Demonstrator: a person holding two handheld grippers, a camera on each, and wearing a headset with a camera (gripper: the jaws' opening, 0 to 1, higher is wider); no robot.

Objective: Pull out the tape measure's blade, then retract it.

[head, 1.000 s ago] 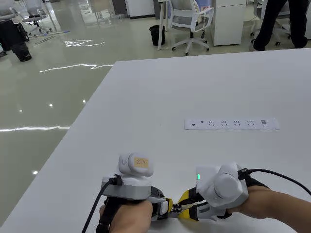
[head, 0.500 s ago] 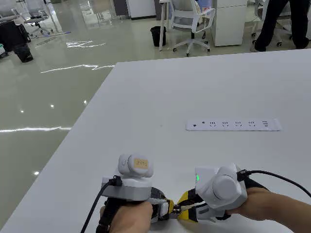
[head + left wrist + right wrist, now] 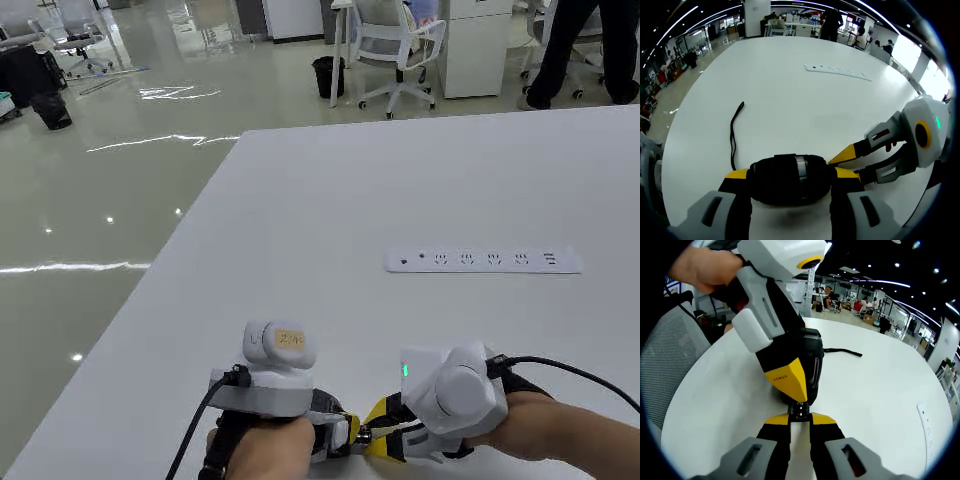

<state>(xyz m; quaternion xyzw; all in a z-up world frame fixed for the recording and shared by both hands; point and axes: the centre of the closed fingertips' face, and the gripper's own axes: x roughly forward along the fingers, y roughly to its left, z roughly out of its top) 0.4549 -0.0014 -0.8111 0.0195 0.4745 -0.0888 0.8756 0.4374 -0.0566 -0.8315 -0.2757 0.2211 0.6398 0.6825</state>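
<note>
**Spotter:** Where is the thing, and what have you got hold of?

**Operator:** The black, rounded plastic tape measure (image 3: 790, 179) sits low in the middle of the left gripper view, down on the white tabletop (image 3: 790, 85). My left hand-held gripper (image 3: 338, 436) pinches its case from both flanks, a yellow tip on each side. In the right gripper view, my right hand-held gripper (image 3: 800, 420) has its tips pressed together on the small metal end hook (image 3: 800, 411) of the blade, right at the mouth of the case. In the head view both meet at the bottom centre of the frame.

**Spotter:** How do you expect it to handle?

**Operator:** I judge the case rigid, compact and fairly weighty for its size, with smooth sides, so the flank grip suits it. The hook is tiny and hard, easy to lose from between the tips. The blade should be thin spring steel: stiff along its curve, quick to kink if bent sideways, and keen to snap home.

**Spotter:** So?

**Operator:** I'd pull straight and level, and ease it in afterwards. Little or no blade looks drawn yet.

**Spotter:** Anything nearby?

**Operator:** A thin black wrist strap (image 3: 733, 131) lies at left of the left gripper view; a long white power strip (image 3: 483, 261) sits well apart, centre right in the head view.
</note>
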